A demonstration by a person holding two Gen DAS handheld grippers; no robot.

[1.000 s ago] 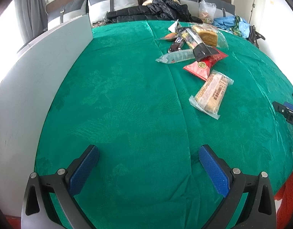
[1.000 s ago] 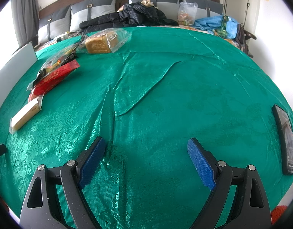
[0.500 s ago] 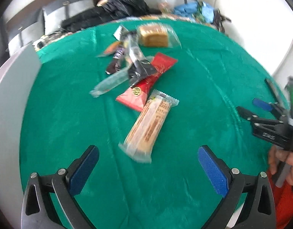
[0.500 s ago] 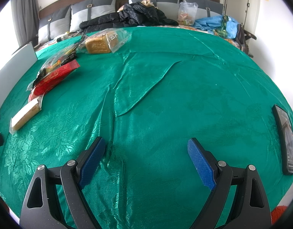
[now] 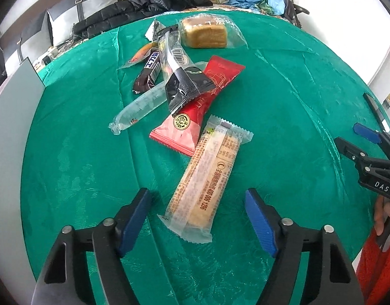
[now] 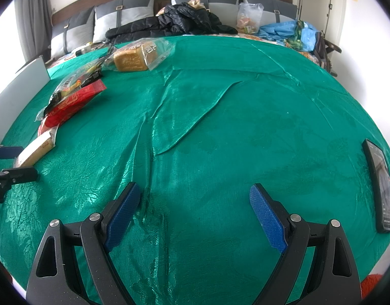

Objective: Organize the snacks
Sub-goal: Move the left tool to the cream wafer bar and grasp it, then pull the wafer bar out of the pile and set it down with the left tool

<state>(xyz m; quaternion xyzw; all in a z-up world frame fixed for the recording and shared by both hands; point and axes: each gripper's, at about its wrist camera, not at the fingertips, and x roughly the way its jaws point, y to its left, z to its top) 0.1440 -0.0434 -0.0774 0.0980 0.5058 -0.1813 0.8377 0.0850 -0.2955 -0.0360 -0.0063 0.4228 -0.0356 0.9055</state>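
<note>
**Left fingers closing in on the long biscuit pack**

I have the left gripper (image 5: 197, 218) over the near end of the long biscuit pack (image 5: 207, 180), which lies flat on the green cloth (image 5: 284, 101) with its lower end between my 2 fingers. The fingers have just been closing, yet both blue pads (image 5: 133, 219) stand clear of the wrapper on either side, so nothing is gripped. I judge this the first pick of the sorting: every snack lies in 1 loose heap.

Next, I think, I need to drop lower, centre the pack's width between the fingers and close gently. The film looks slippery and the biscuit inside could crack.

The right gripper (image 6: 195, 216) hangs with its fingers apart and empty over bare cloth, the heap well off beyond its left finger.

My count, ahead of the left fingers:
- 1 long biscuit pack
- 1 red packet (image 5: 195, 111), just beyond it and partly beneath it
- 1 black-ended pouch (image 5: 184, 86) lying over the red one
- 1 clear tube pack (image 5: 141, 106)
- 1 dark bar (image 5: 147, 75)
- 1 orange sachet (image 5: 140, 54)
- 1 bagged bread loaf (image 5: 205, 34)
- 1 small silvery wrapper (image 5: 153, 29), contents unclear

A phone (image 6: 381, 188) lies beyond the right finger of the right gripper.
</note>
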